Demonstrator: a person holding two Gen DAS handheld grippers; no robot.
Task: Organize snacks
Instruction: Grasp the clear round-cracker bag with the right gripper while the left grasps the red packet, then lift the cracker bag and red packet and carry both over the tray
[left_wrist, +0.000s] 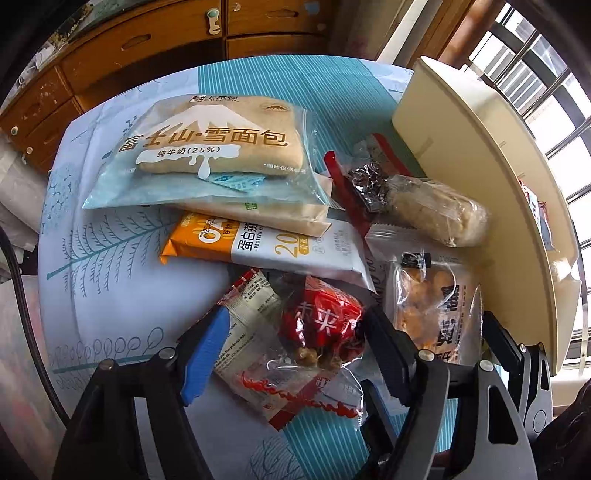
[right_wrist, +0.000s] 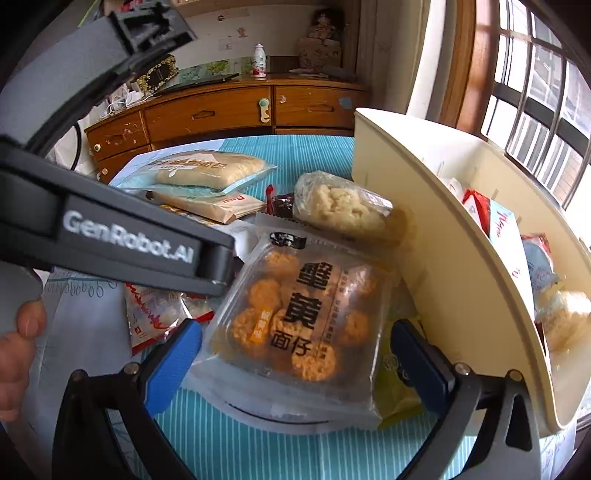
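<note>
Wooden drawers (right_wrist: 229, 110) and a barred window (right_wrist: 535, 85) backed a table under a blue cloth (left_wrist: 122, 240) strewn with snacks. Bread (left_wrist: 218, 144) lay on an orange bar (left_wrist: 258, 247), both well left of a cream box (right_wrist: 436, 229) that already held packets. The left gripper (left_wrist: 291, 332) stood partly open around a red packet (left_wrist: 317, 325), its pads not visibly pressing. The right gripper (right_wrist: 295, 354) was spread wide either side of a cookie bag (right_wrist: 303, 314) lying just beside the box, holding nothing. A rice cake (right_wrist: 343, 206) lay behind it.
</note>
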